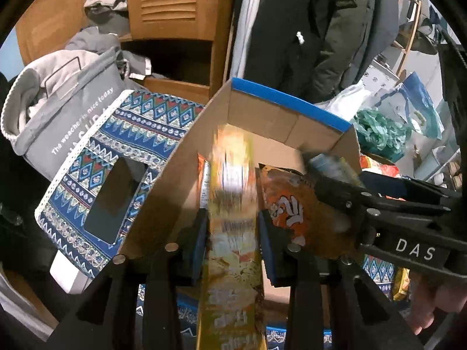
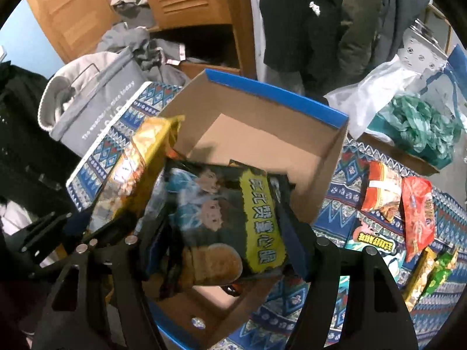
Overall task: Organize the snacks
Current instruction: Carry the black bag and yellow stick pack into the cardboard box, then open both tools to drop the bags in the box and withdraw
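Note:
An open cardboard box with a blue rim (image 1: 292,102) (image 2: 277,93) lies on a patterned cloth. My left gripper (image 1: 233,242) is shut on a tall yellow snack bag (image 1: 233,198) (image 2: 140,163), held edge-on over the box's left side. An orange snack bag (image 1: 292,207) lies inside the box beside it. My right gripper (image 2: 226,250) is shut on a dark snack bag with a yellow label (image 2: 227,218), over the box's near part. In the left wrist view the right gripper (image 1: 335,186) comes in from the right.
Several loose snack packs lie on the cloth right of the box, among them a red bag (image 2: 417,213) and an orange one (image 2: 379,189). A grey fabric hamper (image 1: 58,110) stands left, a wooden cabinet (image 1: 172,5) and hanging dark coats (image 1: 306,29) behind, plastic bags (image 2: 420,122) at right.

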